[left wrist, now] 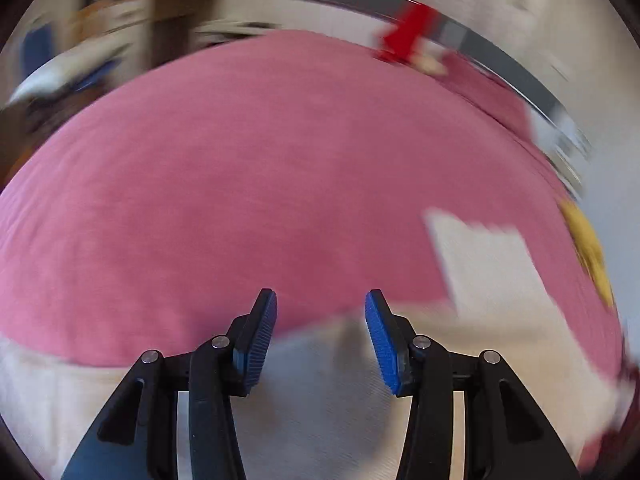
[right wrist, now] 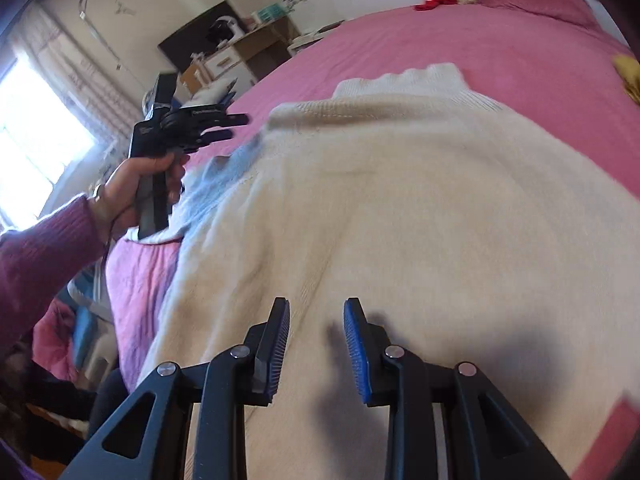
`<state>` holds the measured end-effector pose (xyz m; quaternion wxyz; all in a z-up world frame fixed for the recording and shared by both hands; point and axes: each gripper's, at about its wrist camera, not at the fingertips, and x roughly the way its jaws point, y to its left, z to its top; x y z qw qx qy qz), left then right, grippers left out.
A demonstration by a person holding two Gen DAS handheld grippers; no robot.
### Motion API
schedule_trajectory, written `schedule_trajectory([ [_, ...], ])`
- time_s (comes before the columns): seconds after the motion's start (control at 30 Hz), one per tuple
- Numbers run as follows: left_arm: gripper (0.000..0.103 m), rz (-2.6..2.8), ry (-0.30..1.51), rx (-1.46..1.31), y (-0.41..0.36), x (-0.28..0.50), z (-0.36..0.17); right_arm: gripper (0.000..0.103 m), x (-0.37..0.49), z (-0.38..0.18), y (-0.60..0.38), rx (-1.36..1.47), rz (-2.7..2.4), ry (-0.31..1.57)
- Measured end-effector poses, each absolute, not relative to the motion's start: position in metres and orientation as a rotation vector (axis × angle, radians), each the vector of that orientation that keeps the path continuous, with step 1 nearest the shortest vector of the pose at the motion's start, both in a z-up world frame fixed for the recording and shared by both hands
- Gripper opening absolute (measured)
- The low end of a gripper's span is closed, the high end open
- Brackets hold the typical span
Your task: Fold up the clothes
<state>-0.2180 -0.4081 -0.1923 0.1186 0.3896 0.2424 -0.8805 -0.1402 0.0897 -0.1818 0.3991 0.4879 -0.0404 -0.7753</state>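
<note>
Both my left gripper (left wrist: 321,334) and right gripper (right wrist: 317,346) hang wide and empty, the cream sweater (right wrist: 400,220) lying spread flat under and ahead of my right jaws, no fold visible yet.

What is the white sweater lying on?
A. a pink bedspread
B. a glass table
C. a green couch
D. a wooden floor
A: the cream-white sweater is spread flat on the pink bedspread, which shows all around its collar and sides, while the right tool hovers open just above the knit.
</note>
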Motion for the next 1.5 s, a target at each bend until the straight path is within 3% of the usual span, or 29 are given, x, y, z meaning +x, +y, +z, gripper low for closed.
schedule_trajectory([
  [0.1,0.048,-2.590,0.935,1.060,-0.430,-0.167,-0.186,0.029,-0.115,-0.182,0.132,1.269,-2.011,-0.147],
  [0.43,0.054,-2.691,1.034,1.269,-0.313,0.031,-0.228,0.029,-0.058,-0.198,0.207,1.430,-2.118,-0.194],
  [0.53,0.054,-2.673,0.945,1.347,-0.292,0.065,-0.239,0.029,-0.044,-0.191,0.213,1.418,-2.124,-0.240],
  [0.63,0.054,-2.647,0.758,1.474,-0.276,0.078,-0.246,0.029,-0.034,-0.186,0.224,1.418,-2.143,-0.269],
  [0.73,0.056,-2.662,0.719,1.548,-0.272,0.085,-0.248,0.029,-0.026,-0.180,0.241,1.407,-2.180,-0.287],
  [0.87,0.060,-2.682,0.773,1.600,-0.272,0.099,-0.249,0.029,-0.012,-0.187,0.271,1.492,-2.194,-0.283],
  [0.93,0.068,-2.683,0.853,1.615,-0.270,0.103,-0.252,0.029,-0.005,-0.195,0.279,1.530,-2.164,-0.306],
  [1.07,0.075,-2.707,1.039,1.637,-0.265,0.105,-0.256,0.035,0.008,-0.211,0.292,1.600,-2.099,-0.358],
  [1.17,0.080,-2.729,1.041,1.632,-0.254,0.105,-0.258,0.040,0.014,-0.221,0.289,1.619,-2.039,-0.414],
  [1.5,0.080,-2.697,1.165,1.563,-0.255,0.100,-0.263,0.045,0.003,-0.224,0.271,1.590,-2.023,-0.407],
])
